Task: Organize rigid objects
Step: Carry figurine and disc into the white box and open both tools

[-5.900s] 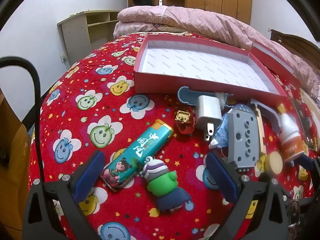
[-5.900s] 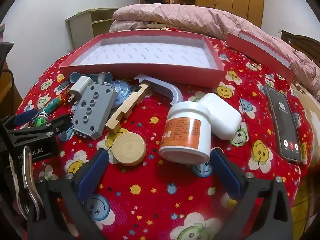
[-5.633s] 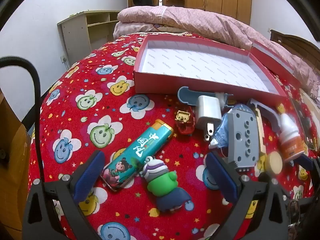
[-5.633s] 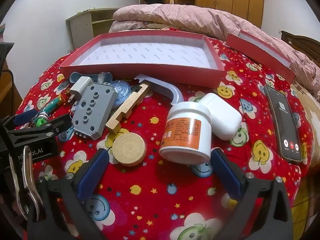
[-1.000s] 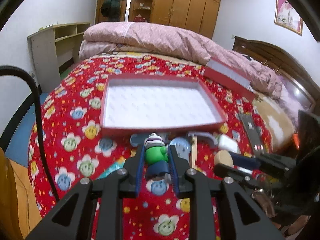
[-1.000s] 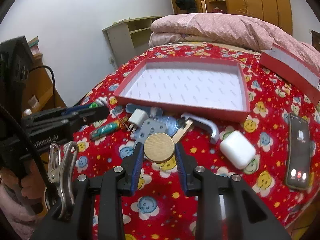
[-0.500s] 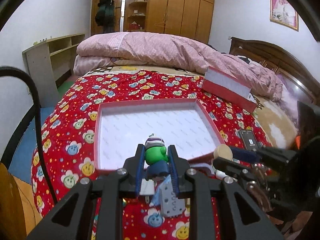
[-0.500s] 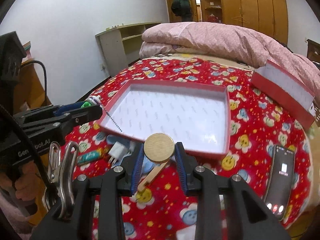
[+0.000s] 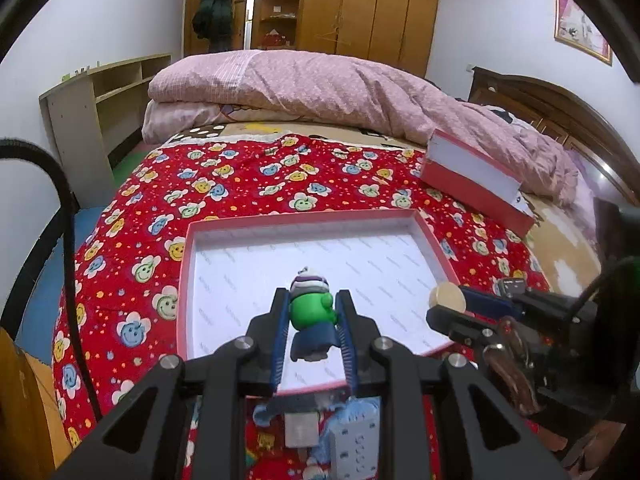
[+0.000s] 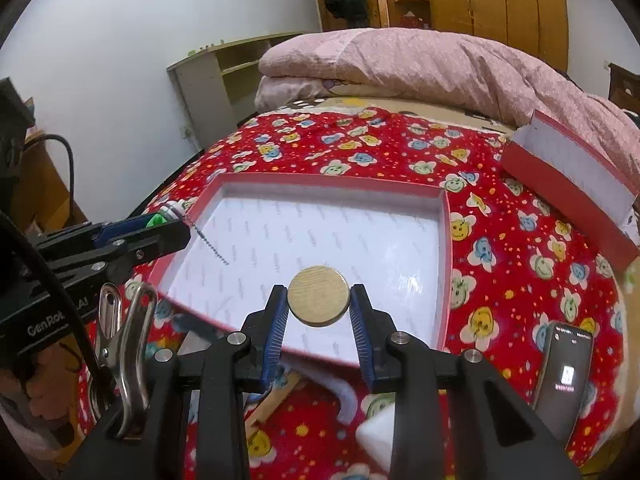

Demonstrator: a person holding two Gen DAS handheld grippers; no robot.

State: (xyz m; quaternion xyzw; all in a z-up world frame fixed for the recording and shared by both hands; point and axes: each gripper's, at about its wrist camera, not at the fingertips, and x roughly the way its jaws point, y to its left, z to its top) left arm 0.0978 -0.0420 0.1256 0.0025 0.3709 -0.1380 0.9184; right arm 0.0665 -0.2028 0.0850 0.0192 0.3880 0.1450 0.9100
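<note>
Left gripper [image 9: 313, 312] clamps green toy figure [image 9: 311, 309], right gripper [image 10: 319, 307] clamps round wooden disc [image 10: 318, 295], over shallow red-rimmed white-lined box [image 10: 445, 240]. Lower first; release toy at 9 o'clock, disc at 3.

White letters "Gen Rob" and "AI" stand on the black body of the left tool [image 10: 132, 236]. The phone [image 10: 564, 376] screen's marks are too small to read.

matt wood-grain disc [image 10: 318, 295], glossy plastic figure [image 9: 311, 309], printed cloth bedspread [image 9: 248, 184] — red cardboard tray [image 10: 447, 240], paper-lined, ribbed blue pads [image 10: 276, 330]
</note>
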